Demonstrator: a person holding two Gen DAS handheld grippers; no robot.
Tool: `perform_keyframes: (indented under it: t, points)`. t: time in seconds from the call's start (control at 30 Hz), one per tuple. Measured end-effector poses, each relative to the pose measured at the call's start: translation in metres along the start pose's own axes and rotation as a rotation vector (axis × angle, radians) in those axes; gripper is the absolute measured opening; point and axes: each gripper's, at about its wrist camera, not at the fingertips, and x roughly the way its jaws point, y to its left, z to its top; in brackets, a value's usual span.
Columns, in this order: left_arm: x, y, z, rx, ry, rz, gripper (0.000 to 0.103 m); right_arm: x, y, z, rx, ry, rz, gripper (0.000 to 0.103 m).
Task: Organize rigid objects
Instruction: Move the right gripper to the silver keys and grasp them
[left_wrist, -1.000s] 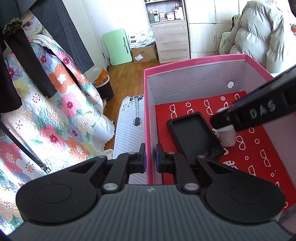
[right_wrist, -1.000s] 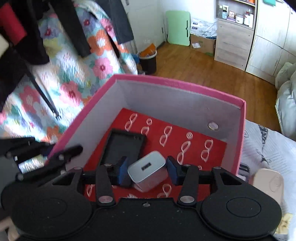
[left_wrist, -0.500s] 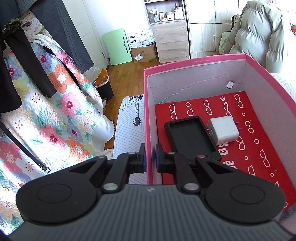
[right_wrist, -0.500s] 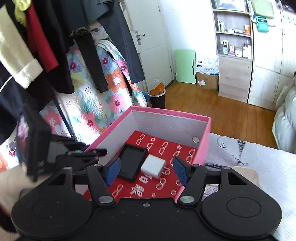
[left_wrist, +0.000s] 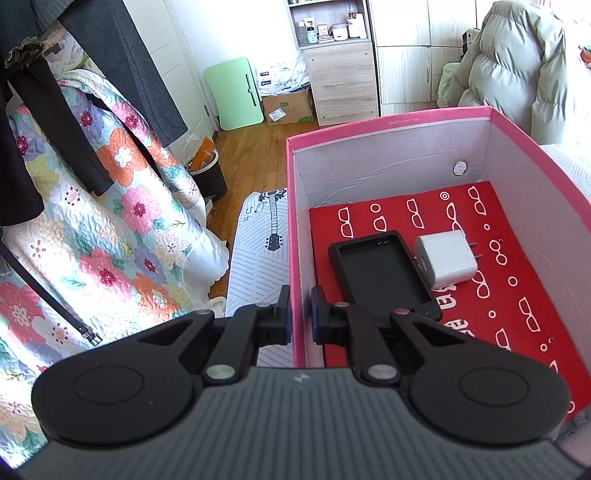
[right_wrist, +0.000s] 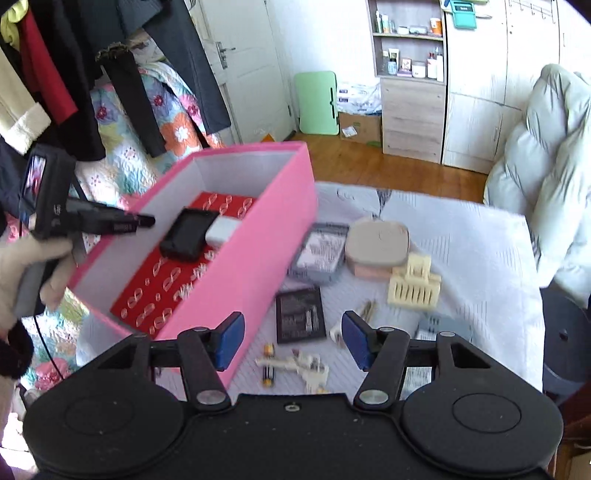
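Observation:
A pink box (left_wrist: 391, 119) with a red patterned floor holds a black phone case (left_wrist: 382, 271) and a white charger plug (left_wrist: 445, 259). My left gripper (left_wrist: 299, 314) is shut on the box's left wall. The box (right_wrist: 258, 236), case (right_wrist: 188, 236) and plug (right_wrist: 221, 229) also show in the right wrist view. My right gripper (right_wrist: 291, 341) is open and empty, outside the box, above loose items on the bed: a black flat battery (right_wrist: 300, 314), a cream hair claw (right_wrist: 413, 284), a beige case (right_wrist: 378, 243), a grey box (right_wrist: 320, 253), small AA batteries (right_wrist: 269, 369).
The white bed sheet (right_wrist: 461, 258) carries the loose items. A floral quilt (left_wrist: 92, 251) and hanging clothes are at the left. A puffy jacket (right_wrist: 546, 177) lies at the right. A wooden floor and a cabinet are behind.
My right gripper let go of the white plug inside the box, opened, rose out and swung right over the loose items on the bed. The left gripper stayed on the box wall.

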Motion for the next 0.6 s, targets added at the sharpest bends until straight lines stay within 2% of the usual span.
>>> perform_keyframes:
  t: [0.1,0.27,0.47,0.5,0.53,0.57,0.6]
  points:
    - [0.0,0.0,0.0,0.001,0.0,0.0,0.009,0.007,0.007,-0.019,-0.034,0.026,-0.028,0.064]
    - [0.0,0.0,0.0,0.001,0.0,0.001,0.009,0.03,0.014,-0.037,-0.075,0.071,-0.045,0.058]
    - [0.001,-0.002,0.0,0.014,0.0,0.003,0.009,0.061,0.005,-0.031,-0.053,0.031,-0.082,0.053]
    - [0.002,-0.002,0.0,0.015,0.001,0.005,0.008,0.066,0.003,-0.029,-0.046,0.027,-0.09,0.049]
    - [0.001,-0.002,0.0,0.016,0.0,0.005,0.009,0.069,0.002,-0.027,-0.044,0.017,-0.092,0.04]
    - [0.001,-0.002,0.0,0.018,0.0,0.007,0.009,0.071,0.001,-0.026,-0.042,0.004,-0.086,0.015]
    - [0.001,-0.003,-0.001,0.019,-0.001,0.008,0.009,0.072,0.0,-0.025,-0.038,0.003,-0.084,0.006]
